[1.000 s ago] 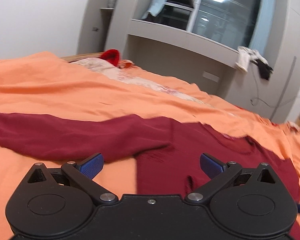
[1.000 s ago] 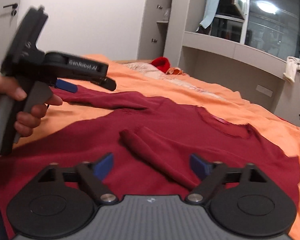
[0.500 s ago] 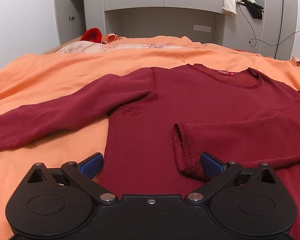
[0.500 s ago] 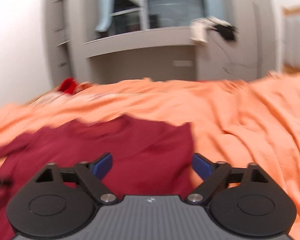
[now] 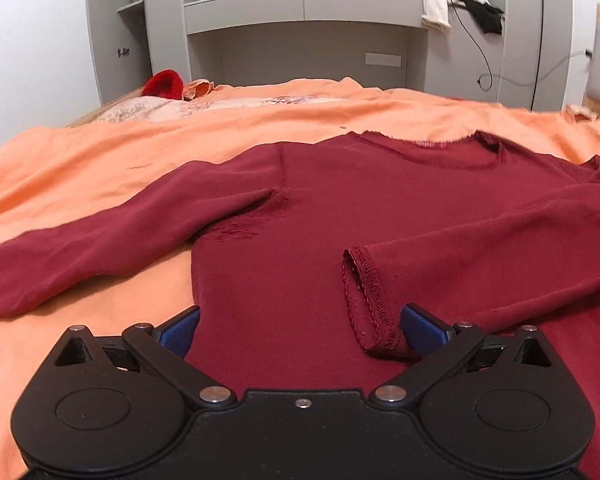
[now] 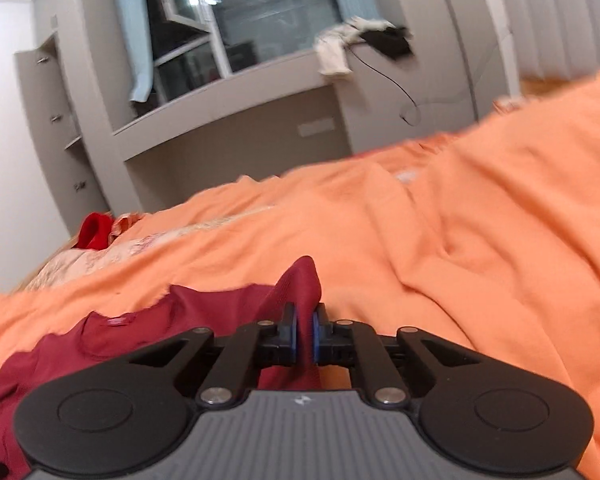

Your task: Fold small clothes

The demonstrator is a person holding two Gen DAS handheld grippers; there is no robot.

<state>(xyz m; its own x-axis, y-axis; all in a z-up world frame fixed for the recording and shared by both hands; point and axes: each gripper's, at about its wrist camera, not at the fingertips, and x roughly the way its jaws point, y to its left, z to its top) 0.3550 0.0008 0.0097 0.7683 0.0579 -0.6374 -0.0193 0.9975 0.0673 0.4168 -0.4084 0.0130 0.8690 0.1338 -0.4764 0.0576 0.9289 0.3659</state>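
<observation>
Lying flat on the orange bedspread (image 5: 100, 152), the maroon sweater (image 5: 300, 216) has one cuff (image 5: 370, 300) folded across its body beside the left gripper (image 5: 300, 330), jaws wide; right wrist view: right gripper (image 6: 305, 334) pinches a raised fold of sweater fabric.

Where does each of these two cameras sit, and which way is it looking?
Left wrist: on the left gripper, open, facing along the red top on the orange bed.
Right wrist: on the right gripper, tilted, shut on a pinch of the top's edge.
Both show the top, bed, window wall, no hand.
</observation>
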